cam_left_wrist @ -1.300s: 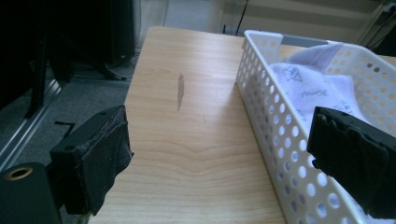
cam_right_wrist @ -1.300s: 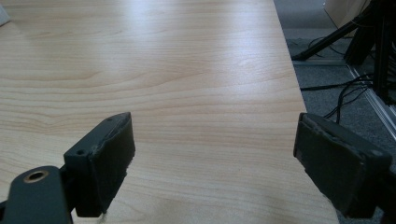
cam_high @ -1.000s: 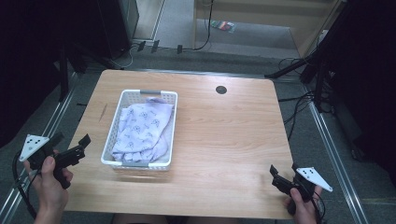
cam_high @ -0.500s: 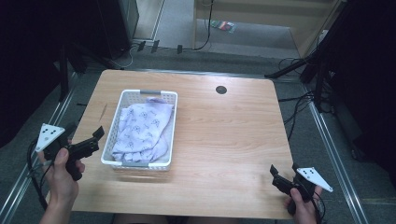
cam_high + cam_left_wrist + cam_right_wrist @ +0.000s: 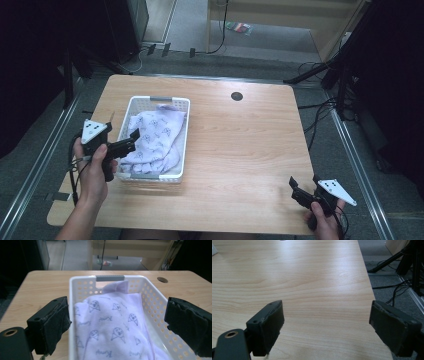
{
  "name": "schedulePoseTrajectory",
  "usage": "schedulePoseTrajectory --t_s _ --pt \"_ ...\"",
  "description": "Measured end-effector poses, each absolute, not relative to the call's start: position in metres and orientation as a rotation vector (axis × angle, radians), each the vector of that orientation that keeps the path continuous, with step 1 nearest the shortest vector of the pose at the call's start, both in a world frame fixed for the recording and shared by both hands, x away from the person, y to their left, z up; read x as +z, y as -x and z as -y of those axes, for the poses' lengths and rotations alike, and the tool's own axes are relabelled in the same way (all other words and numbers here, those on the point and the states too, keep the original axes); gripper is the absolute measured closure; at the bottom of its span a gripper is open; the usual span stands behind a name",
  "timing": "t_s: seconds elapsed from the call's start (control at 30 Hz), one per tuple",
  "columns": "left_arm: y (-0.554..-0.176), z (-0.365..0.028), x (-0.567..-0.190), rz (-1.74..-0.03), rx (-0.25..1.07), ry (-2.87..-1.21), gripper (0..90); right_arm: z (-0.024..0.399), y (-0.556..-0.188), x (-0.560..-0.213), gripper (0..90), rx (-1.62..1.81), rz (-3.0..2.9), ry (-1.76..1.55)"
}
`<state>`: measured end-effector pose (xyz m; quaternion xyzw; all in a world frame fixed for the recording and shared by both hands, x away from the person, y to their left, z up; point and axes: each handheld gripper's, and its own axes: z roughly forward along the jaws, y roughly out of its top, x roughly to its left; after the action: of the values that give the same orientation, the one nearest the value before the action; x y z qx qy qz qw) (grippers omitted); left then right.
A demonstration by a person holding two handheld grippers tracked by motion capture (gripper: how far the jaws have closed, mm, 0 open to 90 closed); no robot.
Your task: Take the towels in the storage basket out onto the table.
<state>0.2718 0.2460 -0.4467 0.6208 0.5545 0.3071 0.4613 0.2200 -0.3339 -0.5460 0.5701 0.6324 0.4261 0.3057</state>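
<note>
Since the lilac cloth (image 5: 155, 140) fills the basket (image 5: 181, 170), the left gripper (image 5: 131, 141), jaws apart, points toward three o'clock to seize it; the right gripper (image 5: 304, 186), also gaping, waits at five o'clock.

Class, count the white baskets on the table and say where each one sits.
1. The white basket sits on the left half of the table, holding a lilac printed cloth. The left gripper hangs open at its left rim.
</note>
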Motion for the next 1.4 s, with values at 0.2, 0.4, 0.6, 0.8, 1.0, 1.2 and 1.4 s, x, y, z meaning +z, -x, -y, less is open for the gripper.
schedulePoseTrajectory --t_s 0.2,0.4,0.6,0.8,1.0,1.2,1.4 --pt "-0.299 -0.228 -0.457 -1.390 0.698 -1.576 6.3 0.334 -0.220 -0.546 12.6 1.129 -1.673 -1.509" --pt "-0.325 -0.219 -0.468 -1.438 0.662 -1.638 6.2 0.334 -0.220 -0.546 12.6 1.131 -1.674 -1.508" --pt "-0.342 -0.209 -0.486 -1.476 0.620 -1.757 4.3 0.334 -0.220 -0.546 12.7 1.134 -1.673 -1.507" --pt "-0.357 -0.202 -0.495 -1.516 0.566 -1.857 1.4 0.334 -0.220 -0.546 12.7 1.136 -1.673 -1.507" --pt "-0.365 -0.195 -0.506 -1.552 0.554 -1.936 1.1 0.334 -0.220 -0.546 12.6 1.139 -1.673 -1.505" --pt "-0.370 -0.192 -0.517 -1.583 0.534 -2.000 0.1 0.334 -0.220 -0.546 12.6 1.138 -1.676 -1.503" --pt "-0.373 -0.185 -0.525 -1.631 0.581 -2.032 0.2 0.334 -0.220 -0.546 12.6 1.134 -1.676 -1.502"
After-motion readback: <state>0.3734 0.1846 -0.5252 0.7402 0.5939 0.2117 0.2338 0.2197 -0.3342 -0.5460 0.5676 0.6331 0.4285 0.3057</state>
